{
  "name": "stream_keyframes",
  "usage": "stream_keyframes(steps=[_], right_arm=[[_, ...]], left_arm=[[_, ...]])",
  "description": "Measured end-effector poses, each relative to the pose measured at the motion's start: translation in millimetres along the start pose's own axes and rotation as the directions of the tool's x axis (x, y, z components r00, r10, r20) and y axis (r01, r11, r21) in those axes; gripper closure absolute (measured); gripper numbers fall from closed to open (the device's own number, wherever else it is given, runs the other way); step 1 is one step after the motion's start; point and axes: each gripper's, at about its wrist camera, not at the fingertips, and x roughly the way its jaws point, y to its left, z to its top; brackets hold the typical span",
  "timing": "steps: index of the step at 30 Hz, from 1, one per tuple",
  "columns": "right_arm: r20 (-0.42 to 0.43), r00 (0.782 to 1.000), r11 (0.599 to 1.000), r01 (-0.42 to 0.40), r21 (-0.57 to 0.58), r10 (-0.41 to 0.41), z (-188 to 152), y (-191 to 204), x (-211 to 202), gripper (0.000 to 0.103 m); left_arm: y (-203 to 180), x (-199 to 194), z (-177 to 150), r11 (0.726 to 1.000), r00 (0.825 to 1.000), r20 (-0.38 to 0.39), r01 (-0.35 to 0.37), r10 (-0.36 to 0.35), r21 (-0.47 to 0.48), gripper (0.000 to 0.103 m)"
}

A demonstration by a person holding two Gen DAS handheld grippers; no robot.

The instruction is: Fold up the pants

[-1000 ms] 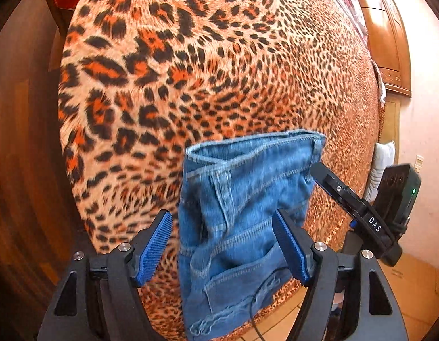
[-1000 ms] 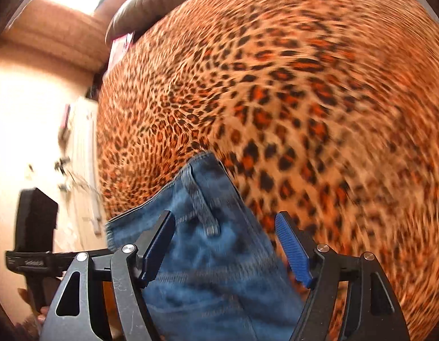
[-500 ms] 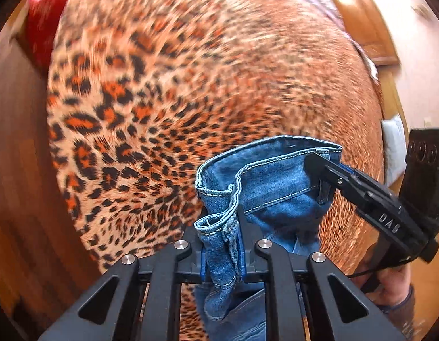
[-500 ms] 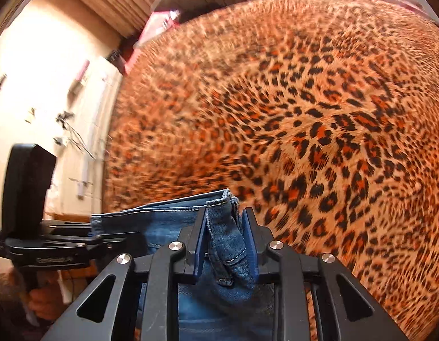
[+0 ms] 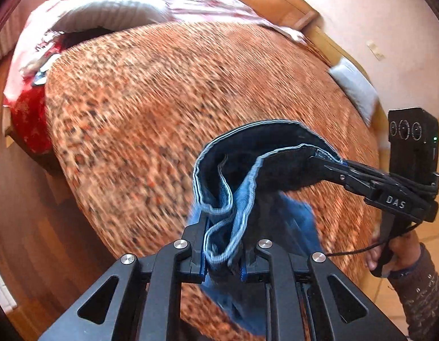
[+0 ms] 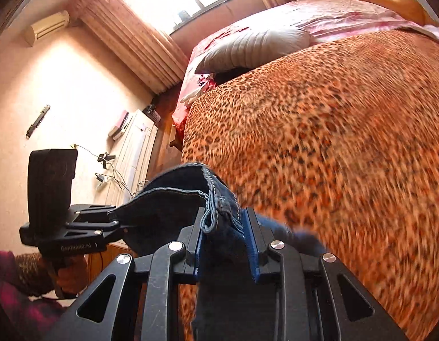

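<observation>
Left wrist view: the left gripper (image 5: 222, 258) is clamped on a bunched fold of the waistband of the blue denim pants (image 5: 248, 170); the fabric fills the narrow gap between its blue pads. From that grip the waistband arcs up and away to the right gripper (image 5: 330, 167), which pinches the opposite side. The band hangs open as a loop between the two, dark inside showing, and the legs drop below the left gripper, clear of the leopard-print bedspread (image 5: 162, 108). The person's right hand (image 5: 390, 255) grips the right tool's handle.

Right wrist view: the right gripper (image 6: 223, 241) is closed on a doubled section of waistband with a belt loop, and the remainder hangs straight down between the fingers. The left gripper (image 6: 117, 221) holds the far side, a hand (image 6: 69, 278) below it.

Change from a second earlier: the pants then lay flat on the bedspread with both sets of jaws spread wide over the waistband; both have just been closing onto the denim. The garment is now lifted off the bed, and more of the room shows, including a grey pillow (image 6: 253, 48) and pink bedding (image 6: 333, 14) at the far end.
</observation>
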Motion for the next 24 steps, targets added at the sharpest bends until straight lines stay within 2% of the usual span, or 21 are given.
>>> stream_keyframes(steps=[4, 6, 8, 10, 11, 12, 15, 16, 17, 19, 20, 22, 23, 24], right_arm=[[0.011, 1.000, 0.998, 0.018, 0.056, -0.019, -55, -7, -22, 0.075], [0.007, 0.999, 0.996, 0.031, 0.087, -0.032, -79, -13, -27, 0.075], [-0.016, 0.998, 0.992, 0.063, 0.108, -0.061, -104, -20, -29, 0.075], [-0.061, 0.993, 0.986, 0.111, 0.124, -0.104, -132, -29, -25, 0.075], [-0.106, 0.984, 0.979, 0.158, 0.125, -0.145, -149, -36, -18, 0.075], [-0.140, 0.976, 0.974, 0.185, 0.129, -0.167, -160, -40, -14, 0.074], [-0.253, 0.930, 0.945, 0.303, 0.125, -0.265, -192, -54, -6, 0.070], [-0.268, 0.923, 0.938, 0.321, 0.134, -0.277, -199, -57, -11, 0.070], [-0.263, 0.924, 0.936, 0.322, 0.144, -0.278, -202, -59, -17, 0.067], [-0.237, 0.933, 0.930, 0.318, 0.184, -0.272, -205, -65, -39, 0.056], [-0.208, 0.939, 0.926, 0.315, 0.208, -0.273, -203, -67, -51, 0.050], [-0.126, 0.969, 0.930, 0.242, 0.277, -0.214, -195, -74, -70, 0.039], [-0.076, 0.983, 0.930, 0.183, 0.318, -0.167, -189, -79, -74, 0.031], [-0.048, 0.988, 0.929, 0.153, 0.338, -0.145, -184, -82, -73, 0.026]], left_arm=[[-21, 15, -47, 0.998, 0.991, -0.125, 0.049, -0.044, 0.040, 0.086], [-27, 32, -68, 0.997, 0.978, -0.200, 0.067, -0.057, 0.044, 0.085], [-28, 56, -91, 0.996, 0.953, -0.295, 0.084, -0.074, 0.022, 0.084], [-23, 80, -110, 0.995, 0.913, -0.396, 0.093, -0.095, -0.024, 0.083], [-20, 91, -121, 0.994, 0.891, -0.441, 0.093, -0.108, -0.057, 0.082], [-16, 96, -129, 0.994, 0.876, -0.470, 0.078, -0.106, -0.079, 0.082], [-9, 87, -145, 0.992, 0.856, -0.504, 0.085, -0.119, -0.091, 0.077], [-7, 75, -150, 0.991, 0.852, -0.506, 0.103, -0.134, -0.089, 0.071], [-4, 64, -153, 0.989, 0.857, -0.494, 0.118, -0.144, -0.083, 0.068], [6, 34, -157, 0.986, 0.879, -0.448, 0.149, -0.165, -0.071, 0.051], [11, 26, -157, 0.984, 0.888, -0.425, 0.157, -0.178, -0.085, 0.047], [29, 16, -151, 0.974, 0.906, -0.368, 0.156, -0.208, -0.167, 0.037], [37, 16, -145, 0.963, 0.910, -0.346, 0.155, -0.227, -0.222, 0.037], [47, 21, -140, 0.944, 0.911, -0.328, 0.156, -0.252, -0.290, 0.037]])
